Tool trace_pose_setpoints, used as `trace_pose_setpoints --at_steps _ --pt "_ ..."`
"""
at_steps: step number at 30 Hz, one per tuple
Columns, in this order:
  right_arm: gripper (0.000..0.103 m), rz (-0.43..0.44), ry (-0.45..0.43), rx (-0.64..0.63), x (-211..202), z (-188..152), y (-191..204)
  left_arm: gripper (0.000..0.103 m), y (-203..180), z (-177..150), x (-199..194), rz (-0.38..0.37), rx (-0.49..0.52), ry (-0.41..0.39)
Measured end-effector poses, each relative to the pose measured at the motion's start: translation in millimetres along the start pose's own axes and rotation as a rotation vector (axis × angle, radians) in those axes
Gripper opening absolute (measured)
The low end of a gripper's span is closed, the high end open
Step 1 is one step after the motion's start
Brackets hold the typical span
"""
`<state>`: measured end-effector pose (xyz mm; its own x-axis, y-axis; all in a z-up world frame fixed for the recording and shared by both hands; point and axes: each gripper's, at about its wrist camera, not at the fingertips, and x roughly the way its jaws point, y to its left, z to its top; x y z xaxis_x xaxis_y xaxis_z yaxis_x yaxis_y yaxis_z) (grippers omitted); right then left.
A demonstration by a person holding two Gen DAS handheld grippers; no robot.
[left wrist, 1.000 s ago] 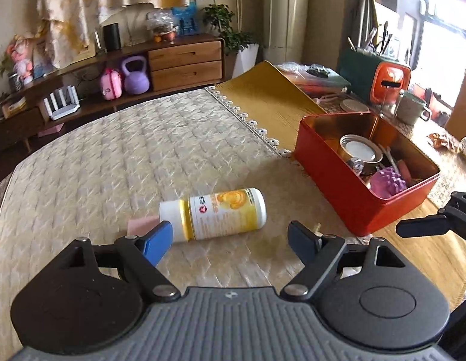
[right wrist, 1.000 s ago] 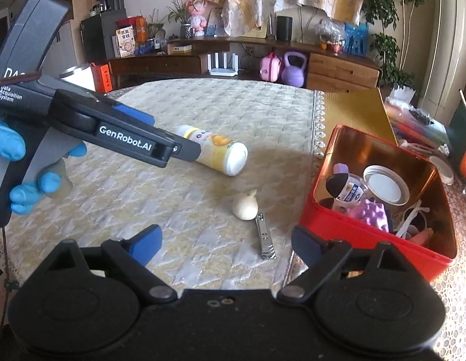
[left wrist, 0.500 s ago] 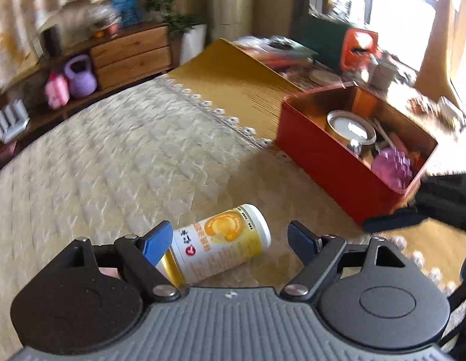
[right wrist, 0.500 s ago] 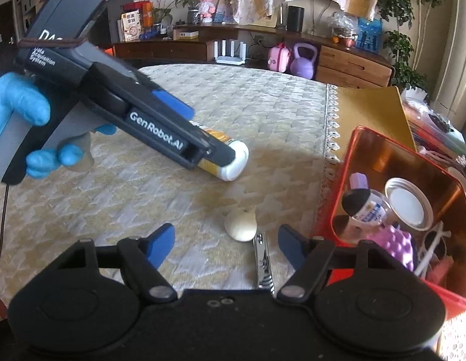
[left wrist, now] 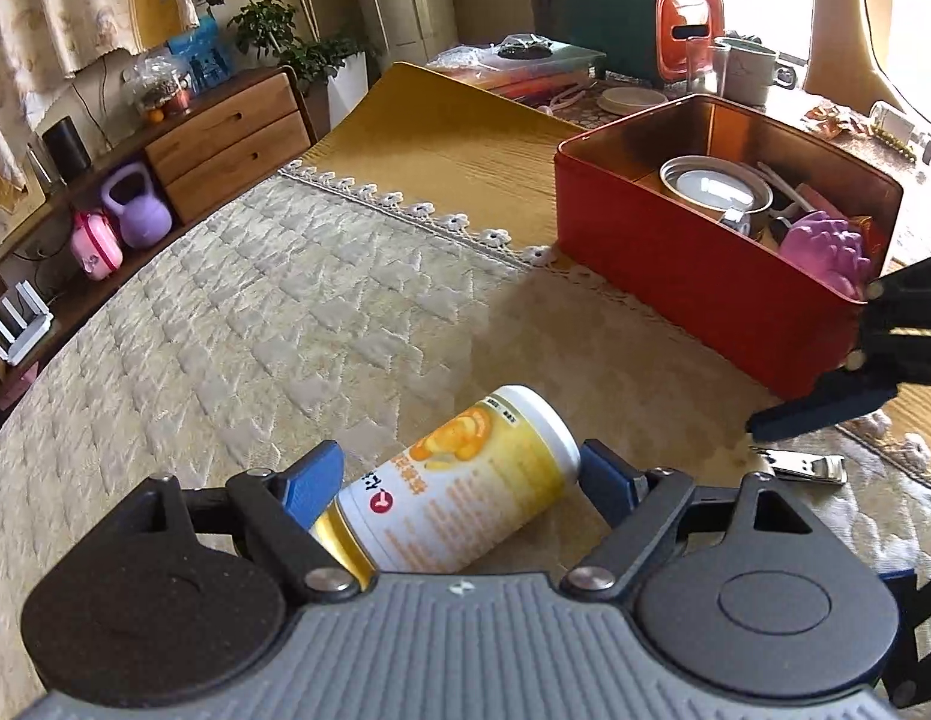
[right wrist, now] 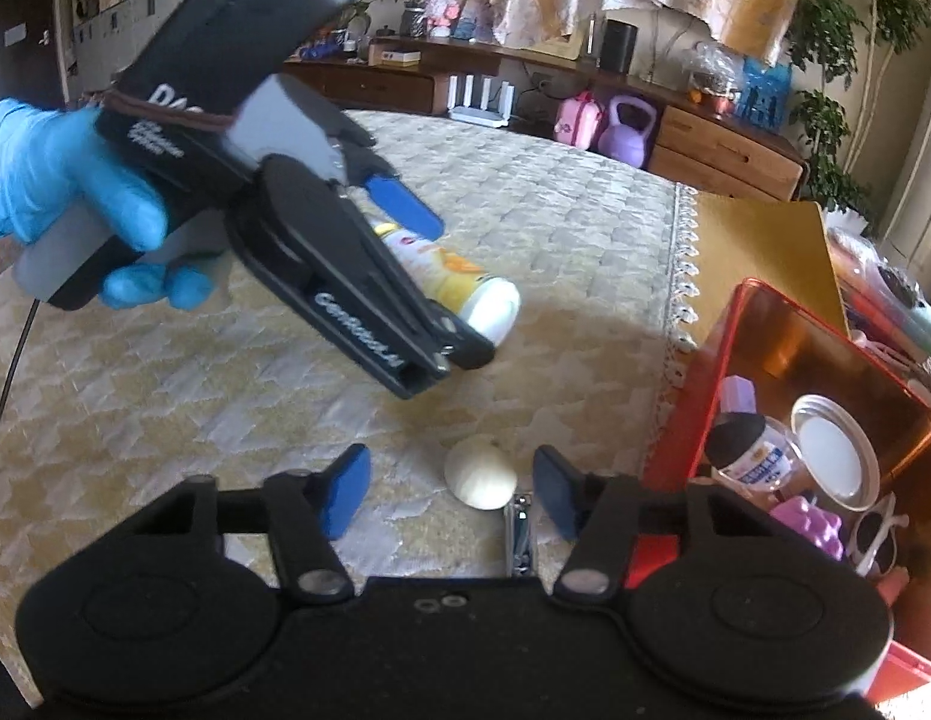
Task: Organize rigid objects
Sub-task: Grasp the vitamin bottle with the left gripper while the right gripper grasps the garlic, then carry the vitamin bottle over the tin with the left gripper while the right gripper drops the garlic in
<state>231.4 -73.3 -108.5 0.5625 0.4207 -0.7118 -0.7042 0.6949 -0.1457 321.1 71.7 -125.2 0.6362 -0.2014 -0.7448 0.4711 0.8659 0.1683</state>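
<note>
Bottle (left wrist: 459,480) lying between widening left tool (left wrist: 459,480) pads, unheld; right tool (right wrist: 447,480) closing around shell (right wrist: 480,474), for the box (right wrist: 675,438).

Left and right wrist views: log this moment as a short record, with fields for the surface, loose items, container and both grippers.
surface: quilted cream cloth
loose items: yellow bottle on its side; pale shell; nail clipper
container: red tin, open, already holding several things
left gripper: jaws opening, straddling the bottle, pads not pressing
right gripper: jaws closing, shell and clipper between them, not gripped
</note>
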Motion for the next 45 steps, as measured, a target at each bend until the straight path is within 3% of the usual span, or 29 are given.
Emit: trace_pose_setpoints --at_steps 4,11,19,22,27,33,38,45 --pt "0.055 -0.061 -0.002 -0.078 2 0 16 0.087 1 2 8 0.018 -0.009 0.000" --pt "0.048 -0.067 0.025 0.026 17 1 8 0.087 9 3 20 0.007 -0.050 0.012" --pt "0.025 -0.059 0.016 0.087 15 -1 -2 0.085 7 2 18 0.032 -0.088 0.007" --pt "0.025 -0.052 0.014 0.104 14 -2 -5 0.084 6 2 13 0.047 -0.102 0.007" --pt "0.025 -0.056 -0.006 0.111 5 -4 -5 0.066 3 8 0 0.066 -0.117 -0.007" --pt "0.025 -0.057 -0.034 0.131 -18 -7 -10 0.054 -4 12 -18 0.109 -0.119 -0.034" --pt "0.025 -0.059 -0.059 0.154 -42 -12 -17 0.049 -5 14 -37 0.147 -0.133 -0.050" --pt "0.025 -0.062 -0.091 0.196 -76 -16 -33 0.045 8 18 -69 0.158 -0.246 -0.074"
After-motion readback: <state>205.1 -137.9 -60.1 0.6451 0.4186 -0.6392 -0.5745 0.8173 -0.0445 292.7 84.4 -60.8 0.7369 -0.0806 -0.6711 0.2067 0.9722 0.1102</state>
